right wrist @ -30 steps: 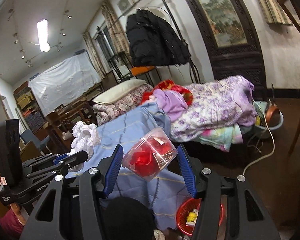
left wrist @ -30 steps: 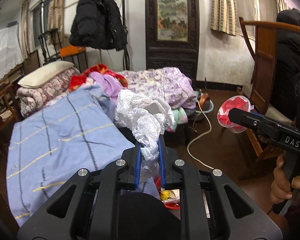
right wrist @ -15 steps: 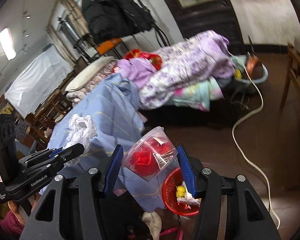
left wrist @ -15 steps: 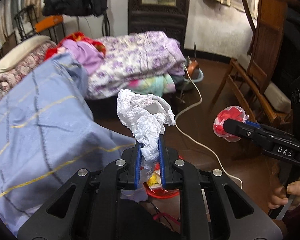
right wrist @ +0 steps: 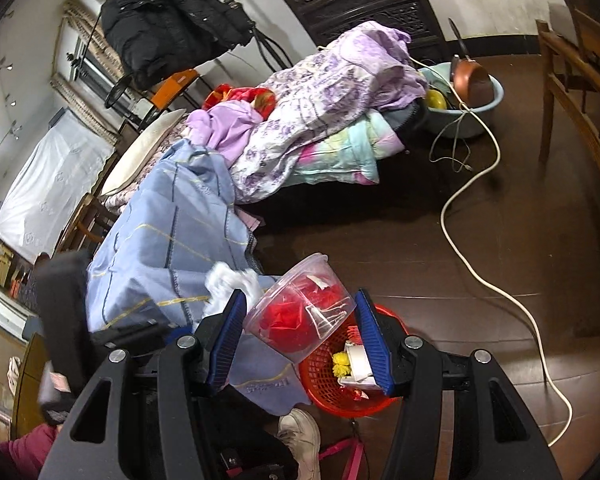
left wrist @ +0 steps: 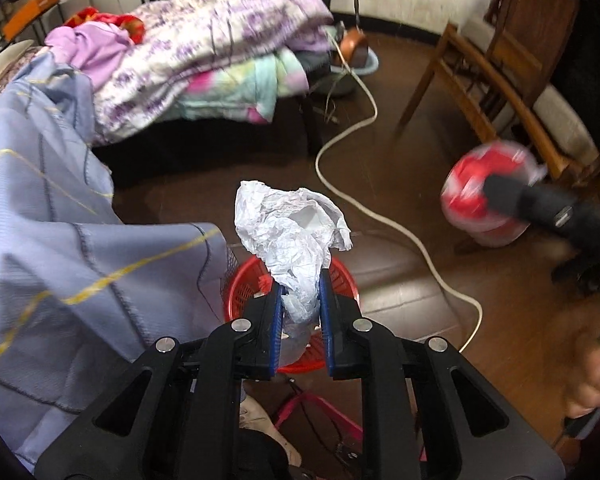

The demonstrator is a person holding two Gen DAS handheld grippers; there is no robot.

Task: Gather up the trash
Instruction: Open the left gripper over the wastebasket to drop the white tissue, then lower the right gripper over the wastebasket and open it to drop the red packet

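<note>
My left gripper (left wrist: 300, 280) points steeply down over a red mesh basket (left wrist: 244, 280) on the floor. A crumpled white plastic bag (left wrist: 292, 224) sticks up between its blue pads, which still press on it while the jaws are opening. My right gripper (right wrist: 300, 296) is shut on a clear plastic cup (right wrist: 300, 316) stuffed with red scraps, just above and left of the red mesh basket (right wrist: 328, 380), which holds yellow and white scraps. In the left wrist view the cup (left wrist: 472, 184) appears blurred at the right.
A pale blue sheet (left wrist: 40, 220) hangs off the bed and touches the basket's left side. A white cable (left wrist: 380, 216) snakes across the dark floor. A wooden chair (left wrist: 500, 80) stands at the right. A white shoe (right wrist: 300, 436) is beside the basket.
Both grippers have dropped and tilted down toward the floor. The red basket now lies right under the left gripper's bag. The right gripper's cup has sunk close to the basket.
</note>
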